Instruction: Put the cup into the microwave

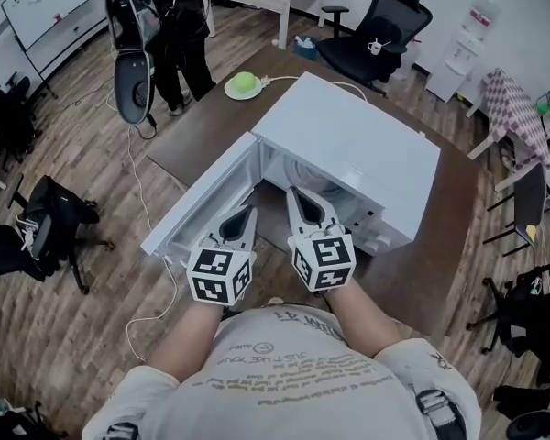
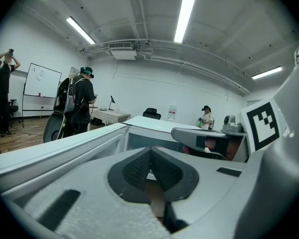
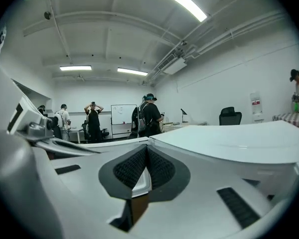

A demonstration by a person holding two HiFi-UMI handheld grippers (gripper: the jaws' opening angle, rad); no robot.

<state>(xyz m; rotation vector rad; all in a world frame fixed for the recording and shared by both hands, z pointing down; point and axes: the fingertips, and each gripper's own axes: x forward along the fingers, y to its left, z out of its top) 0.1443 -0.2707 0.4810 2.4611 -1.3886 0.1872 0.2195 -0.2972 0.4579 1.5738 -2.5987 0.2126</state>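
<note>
A white microwave point(image 1: 348, 140) stands on the brown table point(image 1: 440, 246), its door point(image 1: 202, 204) swung open to the left. Both grippers hover side by side in front of the open cavity. My left gripper point(image 1: 247, 211) point(image 2: 150, 151) points at the door's inner side with its pads together and nothing between them. My right gripper point(image 1: 293, 191) point(image 3: 147, 147) is level with the cavity's mouth, its pads meeting at the tip and empty. I cannot make out a cup: only a pale curved shape point(image 1: 302, 168) shows inside the shadowed cavity.
A green object on a white dish point(image 1: 243, 84) sits at the table's far edge, with a white cable running from it. A black office chair point(image 1: 380, 30) stands beyond the table. A person point(image 1: 179, 35) stands at the far left. A cable trails over the wooden floor.
</note>
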